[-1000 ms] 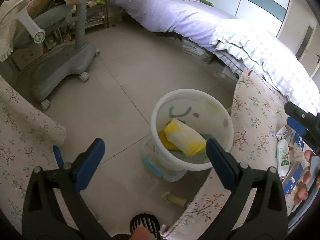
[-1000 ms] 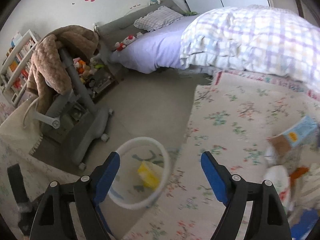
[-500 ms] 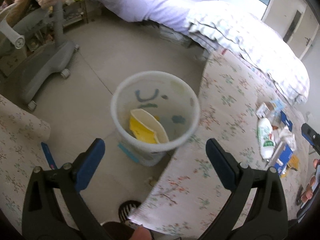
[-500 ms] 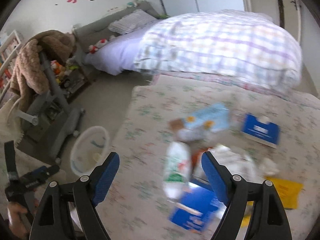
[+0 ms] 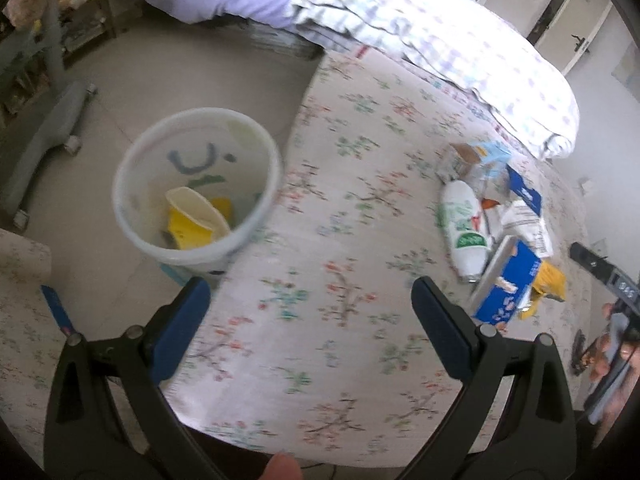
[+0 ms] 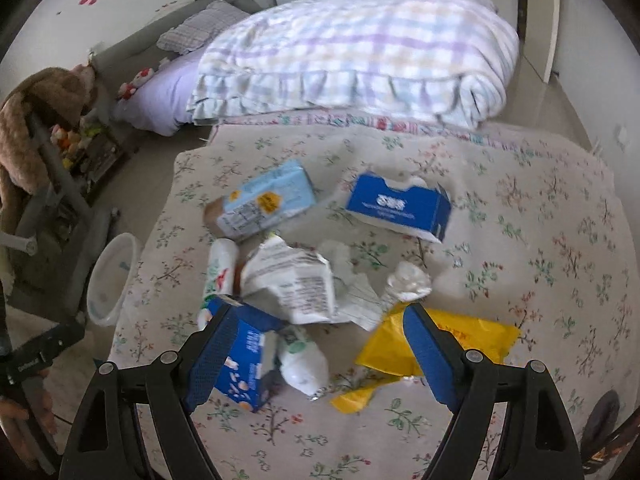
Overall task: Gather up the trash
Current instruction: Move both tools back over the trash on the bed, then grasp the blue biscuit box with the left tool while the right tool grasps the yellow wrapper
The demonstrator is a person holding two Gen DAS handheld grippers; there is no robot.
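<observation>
A pile of trash lies on the floral table: a light blue carton, a dark blue box, crumpled white packaging, a white bottle, a yellow wrapper and a blue box. My right gripper hangs open above the pile's near side, nothing between its fingers. My left gripper is open over the bare cloth, left of the trash pile. The white bin stands on the floor beside the table, with yellow and white waste inside.
A bed with a plaid quilt adjoins the table's far side. A grey chair base stands on the tiled floor left of the bin. Shelves with toys sit at the far left.
Both grippers have swung right, from over the bin to over the table. The trash pile has come under the right gripper. Both stayed open.
</observation>
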